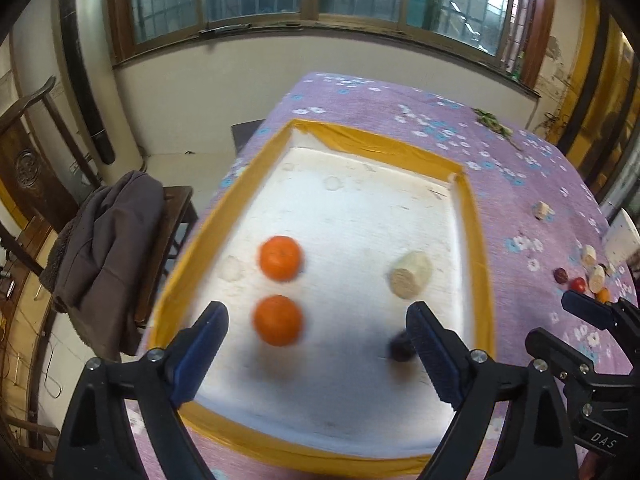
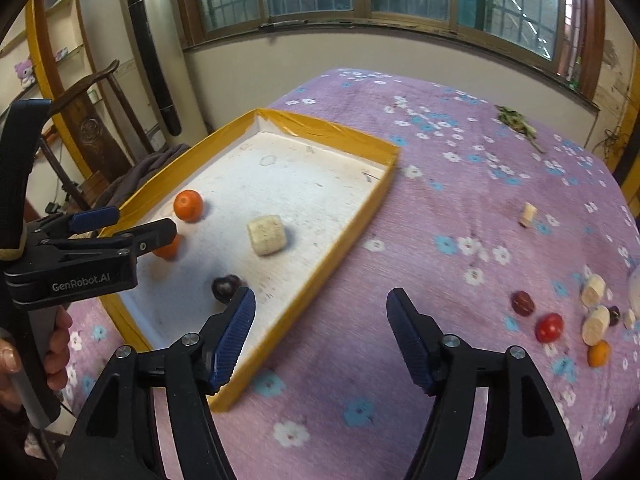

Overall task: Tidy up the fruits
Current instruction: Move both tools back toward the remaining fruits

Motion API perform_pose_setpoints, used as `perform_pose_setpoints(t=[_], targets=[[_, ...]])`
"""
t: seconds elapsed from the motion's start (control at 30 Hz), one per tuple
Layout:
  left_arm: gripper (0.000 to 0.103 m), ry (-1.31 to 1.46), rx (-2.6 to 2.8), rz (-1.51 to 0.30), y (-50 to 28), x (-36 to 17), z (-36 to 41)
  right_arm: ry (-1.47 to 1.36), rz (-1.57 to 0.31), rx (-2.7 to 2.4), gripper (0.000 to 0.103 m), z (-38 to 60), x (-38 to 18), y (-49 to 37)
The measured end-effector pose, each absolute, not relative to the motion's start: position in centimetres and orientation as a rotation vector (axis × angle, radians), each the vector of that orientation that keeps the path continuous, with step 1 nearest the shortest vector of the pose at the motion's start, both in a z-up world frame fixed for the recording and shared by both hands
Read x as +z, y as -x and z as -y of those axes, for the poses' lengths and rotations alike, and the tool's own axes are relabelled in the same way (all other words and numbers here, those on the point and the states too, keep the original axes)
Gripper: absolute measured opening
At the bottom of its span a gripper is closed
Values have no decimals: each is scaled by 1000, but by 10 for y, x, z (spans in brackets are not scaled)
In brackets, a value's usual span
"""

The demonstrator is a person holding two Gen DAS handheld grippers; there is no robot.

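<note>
The left gripper (image 1: 316, 344) hangs over the near end of the tray (image 1: 476, 240) with its jaws wide and nothing between the pads; the near orange (image 1: 277, 320) lies on the tray floor just beyond them. The right gripper (image 2: 320, 332) is likewise spread and empty, its left finger over the tray's near corner, its right over the purple cloth (image 2: 460, 200). Just past that left finger sits a dark plum (image 2: 226, 288), also loose in the tray.

Both tools appear to be between a drop-off and the next pick. Farther in lie a pale cylinder piece (image 2: 267, 235) and a second orange (image 2: 188, 205). The next move, by the look of it, calls for a swing right to the loose cluster (image 2: 560, 320) on the cloth: a red round fruit, a dark red one, a small orange, pale chunks. They sit close together, so one must be singled out cleanly.

The left tool's body reads "GenRobot.AI"; the right tool's body shows "DAS".
</note>
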State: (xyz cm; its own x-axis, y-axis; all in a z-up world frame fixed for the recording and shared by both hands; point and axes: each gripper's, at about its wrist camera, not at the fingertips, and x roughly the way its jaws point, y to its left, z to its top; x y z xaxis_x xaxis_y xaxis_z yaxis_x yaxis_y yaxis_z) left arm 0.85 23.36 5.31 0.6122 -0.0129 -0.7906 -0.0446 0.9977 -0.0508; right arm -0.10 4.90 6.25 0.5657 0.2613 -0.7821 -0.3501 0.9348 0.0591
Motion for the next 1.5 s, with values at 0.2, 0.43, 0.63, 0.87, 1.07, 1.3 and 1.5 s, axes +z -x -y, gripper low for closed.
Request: perform_pose_setpoints(t=[0.2,0.43,0.63,0.87,1.07,1.3,1.5], targets=[[92,4,-64,-927,-6,57,-185,69,-892,290,68,-5,63,16],[92,-52,-133,-929,-4,61,-130,13,-886,195,68,55,64,31],[92,-87,-186,-946,2,59,-85,-23,-885,124,68,105,62,42],[92,-123,-230,-987,10,48,-42,-79,-901,49,69,165,53,42],[92,-154,-242,-1016,17,39,-18,-97,-904,1,69,208,47,22],[92,-148,-235,-1039,15,33,-3,-92,-937,11,69,232,32,-7],[92,-153,-230,-1042,9,31,8,-74,-969,54,68,231,13,-21]])
